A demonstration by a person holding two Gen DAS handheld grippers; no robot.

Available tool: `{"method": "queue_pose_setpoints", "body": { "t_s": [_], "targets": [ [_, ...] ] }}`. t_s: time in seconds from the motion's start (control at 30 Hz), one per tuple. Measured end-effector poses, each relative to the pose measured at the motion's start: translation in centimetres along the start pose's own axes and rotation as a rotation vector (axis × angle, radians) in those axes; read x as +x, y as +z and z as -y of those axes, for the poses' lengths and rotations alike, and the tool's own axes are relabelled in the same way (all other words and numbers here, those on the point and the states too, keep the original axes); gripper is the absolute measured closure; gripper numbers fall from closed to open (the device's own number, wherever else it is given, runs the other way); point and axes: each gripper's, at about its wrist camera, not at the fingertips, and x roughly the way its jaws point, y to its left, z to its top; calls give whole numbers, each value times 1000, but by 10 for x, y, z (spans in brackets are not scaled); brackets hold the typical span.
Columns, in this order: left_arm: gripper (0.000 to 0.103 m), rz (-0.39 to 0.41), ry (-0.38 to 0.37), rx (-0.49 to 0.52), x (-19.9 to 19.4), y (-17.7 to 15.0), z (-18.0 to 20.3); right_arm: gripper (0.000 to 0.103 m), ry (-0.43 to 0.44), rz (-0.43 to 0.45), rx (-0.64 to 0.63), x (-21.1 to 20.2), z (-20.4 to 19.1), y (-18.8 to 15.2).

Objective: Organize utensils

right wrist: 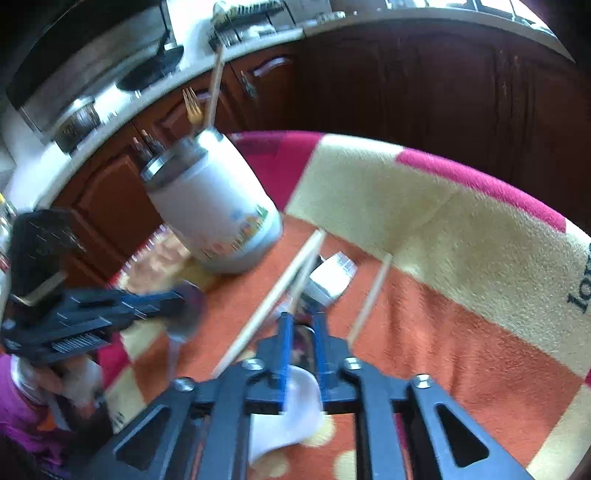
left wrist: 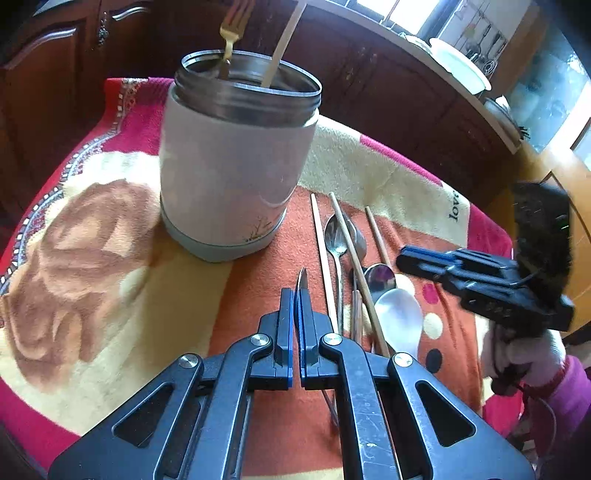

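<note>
A white jar with a steel rim (left wrist: 236, 166) (right wrist: 218, 214) stands on the blanket and holds a gold fork (left wrist: 231, 29) and one chopstick (left wrist: 284, 44). My left gripper (left wrist: 295, 295) (right wrist: 184, 295) is shut on a thin metal utensil (left wrist: 303, 278), seen edge-on, whose tip sticks out past the fingers. To its right lie loose chopsticks (left wrist: 321, 258), metal spoons (left wrist: 334, 236) and a white spoon (left wrist: 399, 317) (right wrist: 299, 398). My right gripper (right wrist: 302, 321) (left wrist: 402, 260) hovers over this pile with a narrow gap between its fingers, and nothing is pinched. The right wrist view is blurred.
A red, cream and orange blanket (left wrist: 110, 258) covers the table. Dark wooden cabinets (left wrist: 55, 74) stand behind, with a white bowl (left wrist: 458, 62) on the counter and a stove (right wrist: 147, 70). A gloved hand (left wrist: 524, 354) holds the right gripper.
</note>
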Motion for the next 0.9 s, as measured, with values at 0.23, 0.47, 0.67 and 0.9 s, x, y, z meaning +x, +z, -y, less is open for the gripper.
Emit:
{"method": "queue_pose_setpoints", "body": {
  "t_s": [0.23,0.47,0.67,0.9],
  "targets": [
    [103,17,-10,-6,-14,2,-1,87,4,-84,-92,21,1,-4],
    [102,39,-26,-13,-26,5,0,98,-68,-76,-174,18,-20,-7],
    [102,89,-36,2,-48,9,7,100,-208,53,-183,-23,-33,-3],
    [102,143,-42,23,-77,14,16,100,-304,188,-173,-67,-47,8]
  ]
}}
